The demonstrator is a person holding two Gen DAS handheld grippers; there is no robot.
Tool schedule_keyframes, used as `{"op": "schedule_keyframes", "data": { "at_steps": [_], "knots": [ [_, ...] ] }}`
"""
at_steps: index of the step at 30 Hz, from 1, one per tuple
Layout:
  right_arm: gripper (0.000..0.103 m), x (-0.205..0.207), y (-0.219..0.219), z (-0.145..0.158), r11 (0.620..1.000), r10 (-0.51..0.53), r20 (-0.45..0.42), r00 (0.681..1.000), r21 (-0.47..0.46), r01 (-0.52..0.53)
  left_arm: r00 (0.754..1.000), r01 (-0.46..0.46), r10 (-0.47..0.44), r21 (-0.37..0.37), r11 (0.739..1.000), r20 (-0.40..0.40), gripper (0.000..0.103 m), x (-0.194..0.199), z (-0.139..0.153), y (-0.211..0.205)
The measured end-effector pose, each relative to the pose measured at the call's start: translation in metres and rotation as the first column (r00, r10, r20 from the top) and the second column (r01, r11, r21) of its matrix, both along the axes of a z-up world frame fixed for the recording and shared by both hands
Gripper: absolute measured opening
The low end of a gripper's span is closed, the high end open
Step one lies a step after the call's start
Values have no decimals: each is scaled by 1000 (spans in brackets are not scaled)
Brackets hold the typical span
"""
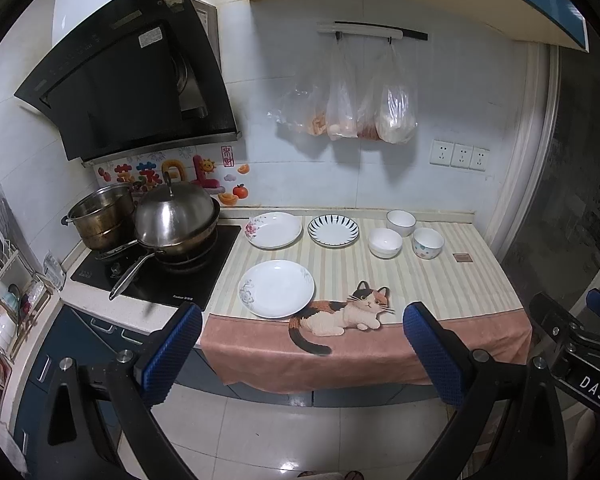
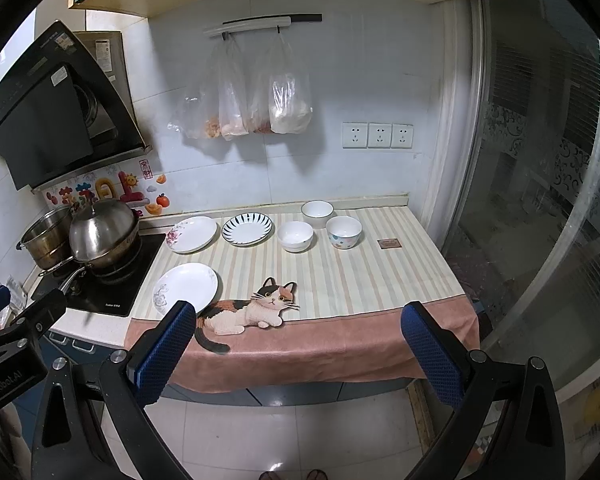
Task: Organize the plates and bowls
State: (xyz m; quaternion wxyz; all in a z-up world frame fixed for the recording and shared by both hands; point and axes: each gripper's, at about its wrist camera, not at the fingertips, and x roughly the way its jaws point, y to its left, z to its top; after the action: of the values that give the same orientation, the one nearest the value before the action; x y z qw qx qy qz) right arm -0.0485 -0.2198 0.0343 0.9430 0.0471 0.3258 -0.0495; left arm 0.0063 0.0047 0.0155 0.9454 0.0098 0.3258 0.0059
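Note:
Three plates lie on the striped cloth: a white plate (image 1: pixel 276 288) at the front left, a pink-flowered plate (image 1: pixel 274 230) behind it, and a blue-striped plate (image 1: pixel 333 231) to its right. Three bowls stand at the back right: two white bowls (image 1: pixel 385 242) (image 1: pixel 401 222) and a dotted bowl (image 1: pixel 428 243). The same plates (image 2: pixel 186 289) (image 2: pixel 192 234) (image 2: pixel 247 229) and bowls (image 2: pixel 295 235) (image 2: pixel 317 213) (image 2: pixel 343 232) show in the right wrist view. My left gripper (image 1: pixel 302 346) and right gripper (image 2: pixel 298 346) are open and empty, held back from the counter's front edge.
A stove (image 1: pixel 156 276) with a lidded wok (image 1: pixel 176 220) and a steel pot (image 1: pixel 102 216) stands left of the cloth. A small brown square (image 1: pixel 462 258) lies at the right. Plastic bags (image 1: pixel 352 96) hang on the wall. A dish rack (image 1: pixel 4 280) is at far left. A glass door (image 2: pixel 540 200) is on the right.

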Motion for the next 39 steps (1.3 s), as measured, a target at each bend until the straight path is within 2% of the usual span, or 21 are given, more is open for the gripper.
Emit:
{"op": "schedule_keyframes", "data": {
  "at_steps": [30,39],
  "knots": [
    [103,-5,2,0,1000,-1,9,1000,2,1,1000,-6,6,5,1000,30,103,-8,3,-3],
    [103,-5,3,-2,1000,-2,-3,1000,11,2,1000,-7,7,7,1000,0,103,1,-2,-3]
  ]
}}
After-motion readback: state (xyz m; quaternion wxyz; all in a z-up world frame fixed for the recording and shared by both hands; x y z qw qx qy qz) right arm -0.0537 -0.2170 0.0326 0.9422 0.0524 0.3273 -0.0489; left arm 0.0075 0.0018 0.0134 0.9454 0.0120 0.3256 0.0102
